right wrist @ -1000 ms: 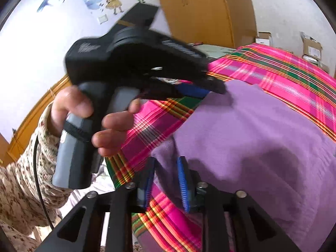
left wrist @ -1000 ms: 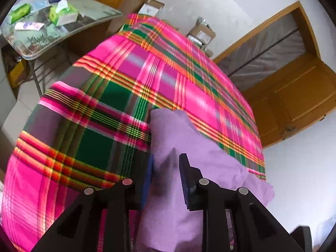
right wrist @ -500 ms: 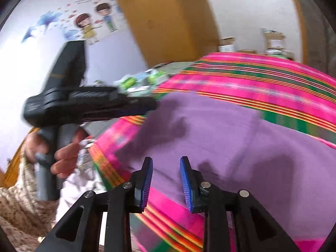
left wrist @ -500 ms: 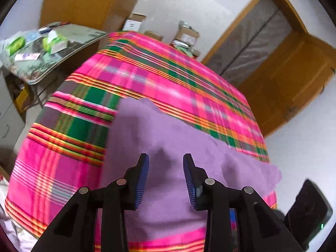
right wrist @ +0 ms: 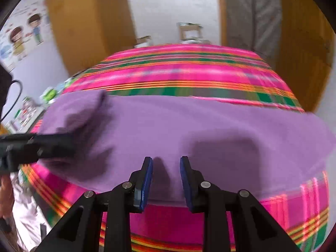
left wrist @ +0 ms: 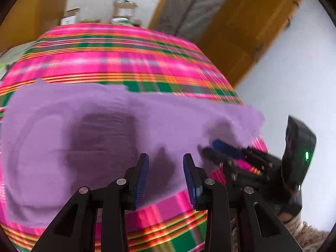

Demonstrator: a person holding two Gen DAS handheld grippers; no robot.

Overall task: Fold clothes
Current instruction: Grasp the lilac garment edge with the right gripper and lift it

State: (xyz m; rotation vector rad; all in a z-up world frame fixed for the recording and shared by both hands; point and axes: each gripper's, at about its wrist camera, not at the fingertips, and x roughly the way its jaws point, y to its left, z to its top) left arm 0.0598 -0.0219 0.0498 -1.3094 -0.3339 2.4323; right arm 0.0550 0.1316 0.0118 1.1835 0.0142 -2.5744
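Observation:
A purple garment (left wrist: 105, 130) lies spread flat across the near part of a bed with a pink, green and orange plaid cover (left wrist: 126, 63). It also shows in the right wrist view (right wrist: 189, 126). My left gripper (left wrist: 166, 159) is open and empty, hovering just above the garment's near edge. My right gripper (right wrist: 166, 161) is open and empty above the same edge. The right gripper also shows at the right of the left wrist view (left wrist: 218, 147), and the left gripper, blurred, at the left of the right wrist view (right wrist: 37, 145).
Cardboard boxes (left wrist: 124, 12) stand against the wall behind the bed. A wooden door (left wrist: 247, 27) is at the right. A cluttered side table (right wrist: 31, 107) stands left of the bed. The bed's near edge (right wrist: 189, 237) is just below the grippers.
Both grippers have let go of the purple garment and pulled back toward the bed's near edge. The garment now lies flat. Both views swung to face straight across the bed.

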